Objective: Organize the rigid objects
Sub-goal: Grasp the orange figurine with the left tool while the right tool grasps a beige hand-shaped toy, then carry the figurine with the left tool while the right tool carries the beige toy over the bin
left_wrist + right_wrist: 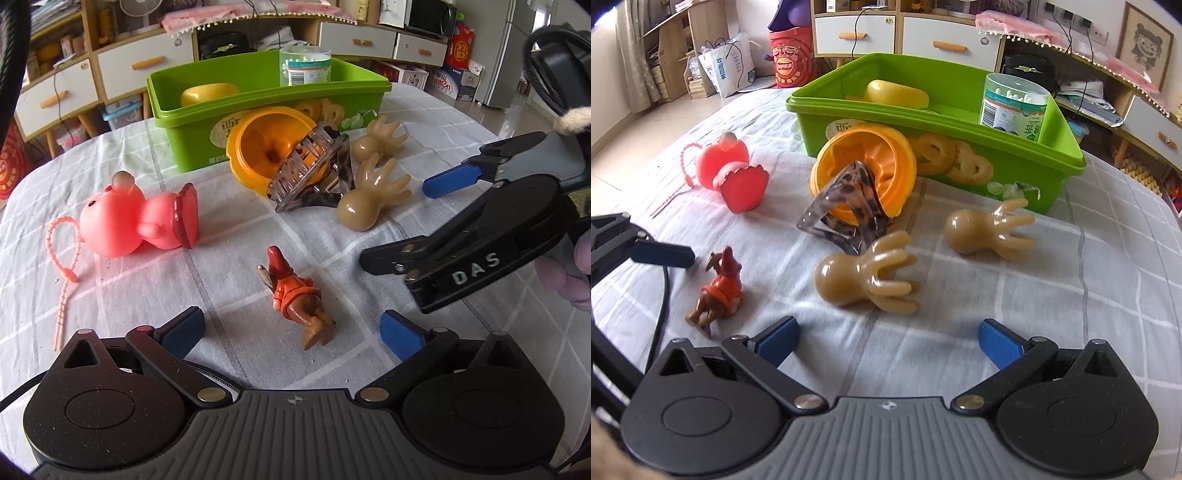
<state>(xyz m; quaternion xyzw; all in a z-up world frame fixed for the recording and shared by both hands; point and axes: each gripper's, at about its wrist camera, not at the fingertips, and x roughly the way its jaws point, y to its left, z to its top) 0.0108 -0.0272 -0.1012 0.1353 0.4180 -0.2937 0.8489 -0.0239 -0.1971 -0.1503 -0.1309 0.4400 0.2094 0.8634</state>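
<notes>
- Both sets of jaws stand wide apart with nothing between the pads: my right gripper hangs just short of the nearer tan octopus toy, and my left gripper frames the little orange figurine.
- I judge the octopus toy light, glossy and likely slippery; I would pinch its round head, not the splayed legs.
- A second tan octopus toy lies just beyond it, near the green bin.
- I expect the figurine to be stiff and light, best taken across its body.
- An orange cup leans on the bin wall, a tortoiseshell hair claw propped against it; a pink toy lies off to the left.
- Everything rests on a checked grey cloth, soft and creased, so pieces may rock.
- Behind stand white drawers and cluttered shelves.
</notes>
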